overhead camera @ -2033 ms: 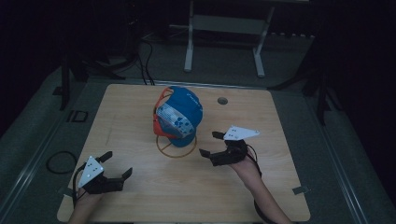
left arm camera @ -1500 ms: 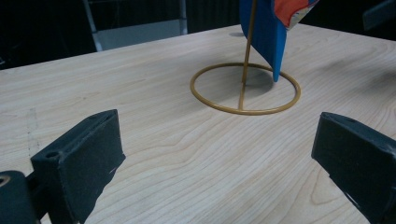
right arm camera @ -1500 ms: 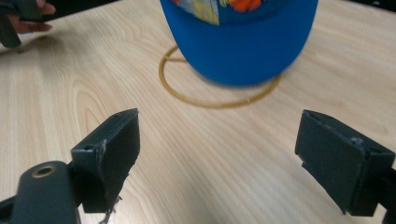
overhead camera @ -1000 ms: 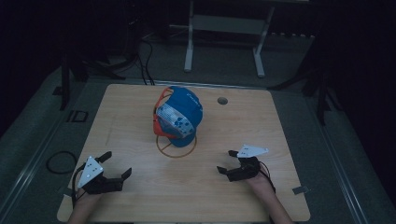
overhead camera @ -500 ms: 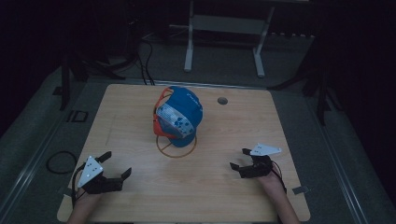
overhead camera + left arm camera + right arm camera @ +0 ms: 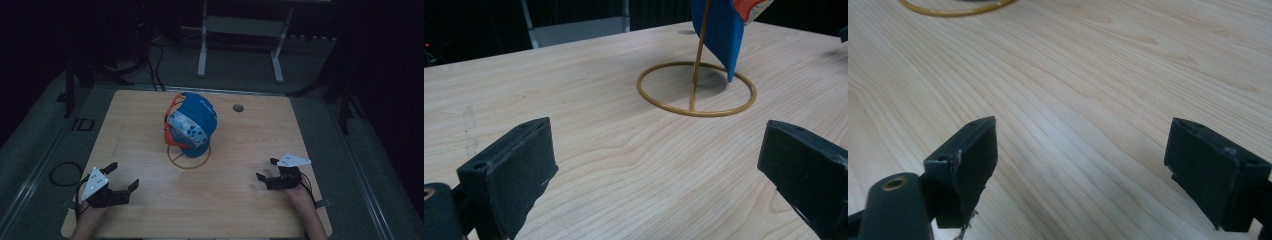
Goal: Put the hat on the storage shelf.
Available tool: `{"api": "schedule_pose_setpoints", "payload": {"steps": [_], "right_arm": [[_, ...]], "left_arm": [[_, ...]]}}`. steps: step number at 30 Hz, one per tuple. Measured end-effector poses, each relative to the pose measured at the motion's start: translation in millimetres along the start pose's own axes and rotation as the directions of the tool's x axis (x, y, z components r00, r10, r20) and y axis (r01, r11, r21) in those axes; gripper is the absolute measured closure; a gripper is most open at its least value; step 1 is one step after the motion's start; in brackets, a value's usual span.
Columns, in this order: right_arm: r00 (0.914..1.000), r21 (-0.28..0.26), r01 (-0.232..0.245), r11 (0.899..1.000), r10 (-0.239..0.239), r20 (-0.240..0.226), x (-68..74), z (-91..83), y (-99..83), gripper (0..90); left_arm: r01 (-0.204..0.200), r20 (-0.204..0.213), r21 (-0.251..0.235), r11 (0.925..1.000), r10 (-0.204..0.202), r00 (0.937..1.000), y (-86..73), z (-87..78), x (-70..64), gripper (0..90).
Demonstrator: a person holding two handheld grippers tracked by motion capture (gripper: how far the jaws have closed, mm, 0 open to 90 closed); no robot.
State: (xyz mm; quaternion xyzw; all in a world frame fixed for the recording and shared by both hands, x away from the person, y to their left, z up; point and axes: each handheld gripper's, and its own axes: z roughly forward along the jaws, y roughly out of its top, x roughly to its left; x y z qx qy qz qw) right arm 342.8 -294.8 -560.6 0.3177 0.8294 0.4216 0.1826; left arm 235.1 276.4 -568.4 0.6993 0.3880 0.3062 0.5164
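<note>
Near the worktop's (image 6: 150, 125) middle the cap (image 6: 192, 125) hangs on its wire stand (image 6: 189, 159), while both tongs, left (image 6: 116, 182) and right (image 6: 267, 172), rest wide and empty by the near corners, so nothing seems left but lifting away.

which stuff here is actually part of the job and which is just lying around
Part of the job:
- blue cap hung on the gold wire stand
- left gripper, open
- right gripper, open

Just there:
- round hole in the wooden table
- cable loop on the floor
</note>
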Motion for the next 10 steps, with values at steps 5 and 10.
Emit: {"api": "schedule_pose_setpoints", "payload": {"steps": [5,10], "right_arm": [[0.9999,-0.009,-0.009,1.0,0.009,0.008,-2.5,-0.4,-0.6,13.8],[0.9999,-0.009,-0.012,1.0,0.012,0.012,-3.0,0.0,-0.8,13.8]], "left_arm": [[0.001,0.0,0.001,1.0,-0.001,1.0,-0.5,0.0,-0.2,2.3],[0.007,-0.002,-0.002,1.0,-0.007,1.0,-0.7,-0.5,0.4,2.3]]}}
